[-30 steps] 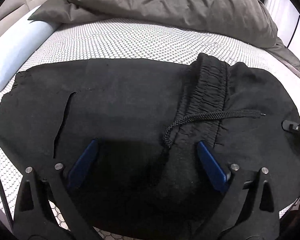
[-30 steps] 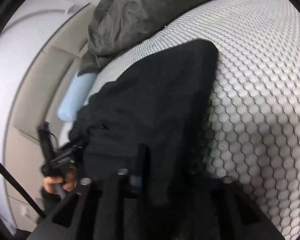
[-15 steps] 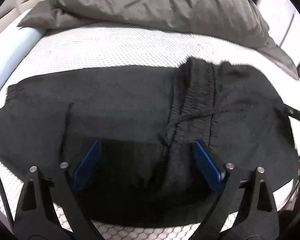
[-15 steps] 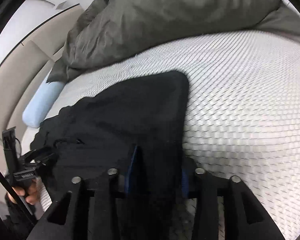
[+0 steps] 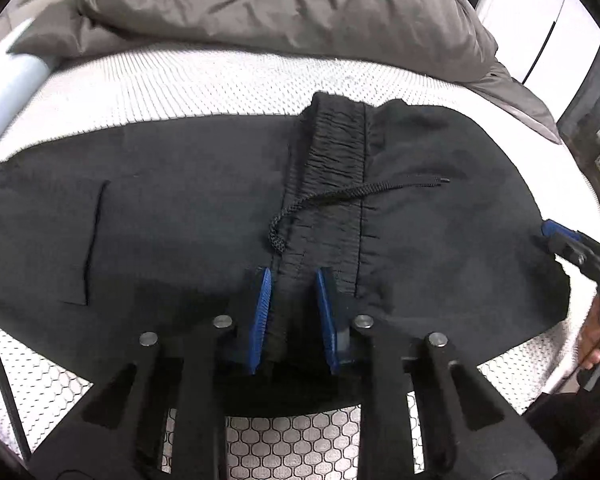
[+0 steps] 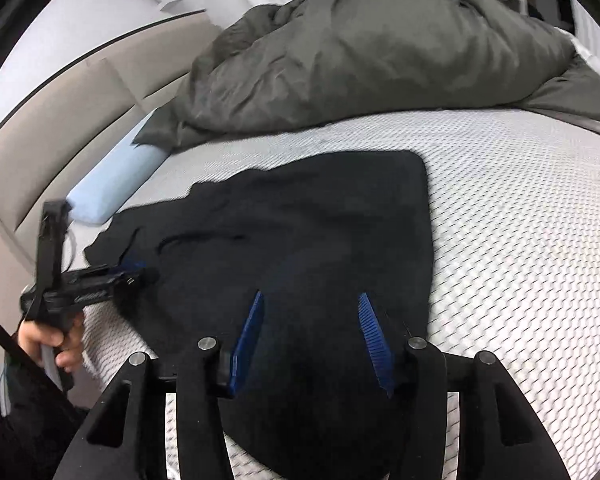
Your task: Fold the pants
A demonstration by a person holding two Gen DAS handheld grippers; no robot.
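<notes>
Left gripper [image 5: 290, 312] has just closed onto the waistband [image 5: 332, 168] of the black pants [image 5: 180, 208] (lying folded on the mattress [image 5: 220, 76]); right gripper [image 6: 312, 336] has opened, empty, so the next fold starts.

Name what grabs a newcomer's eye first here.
Black pants lie folded across the white honeycomb mattress. The left gripper, jaws just closing, pinches their elastic waistband at the near edge. Behind them, a grey duvet is heaped.
</notes>
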